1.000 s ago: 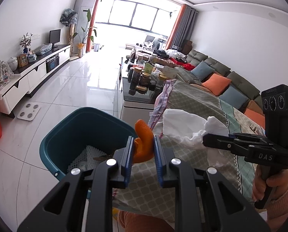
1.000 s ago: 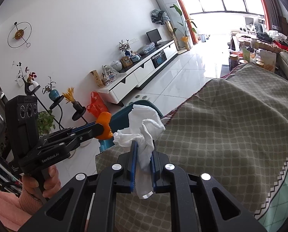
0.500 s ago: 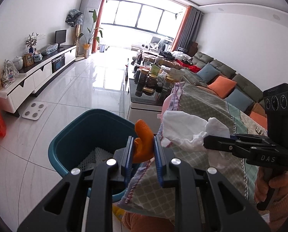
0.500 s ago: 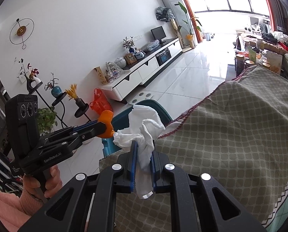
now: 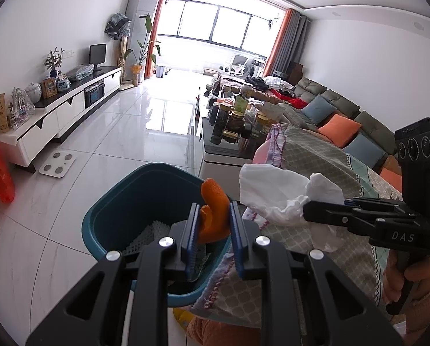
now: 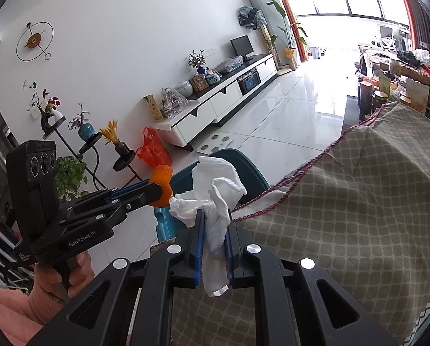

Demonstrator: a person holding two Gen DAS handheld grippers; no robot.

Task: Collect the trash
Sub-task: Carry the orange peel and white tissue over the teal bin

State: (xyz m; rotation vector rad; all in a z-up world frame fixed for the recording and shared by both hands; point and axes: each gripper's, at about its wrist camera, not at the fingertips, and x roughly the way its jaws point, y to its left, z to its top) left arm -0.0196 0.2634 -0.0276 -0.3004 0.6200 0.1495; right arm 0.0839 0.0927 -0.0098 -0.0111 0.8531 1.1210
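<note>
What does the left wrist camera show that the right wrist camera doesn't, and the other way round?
Only the left wrist view shows the inside of the teal plastic bin, holding white foam netting. Only the right wrist view shows the round wall clock. Both show the left gripper clamping the orange peel and the right gripper clamping crumpled white tissue, beside the checked cloth.

Bin [image 5: 145, 201] floor behind tongs

Right gripper [image 6: 214, 230] clamped on crumpled white tissue [image 6: 215, 199] bulging past its fingertips, left gripper [image 6: 157, 191] just left of them pinching orange peel [image 6: 162, 180], teal bin [image 6: 243, 170] beyond, patterned cloth [image 6: 359, 201] rightward
</note>
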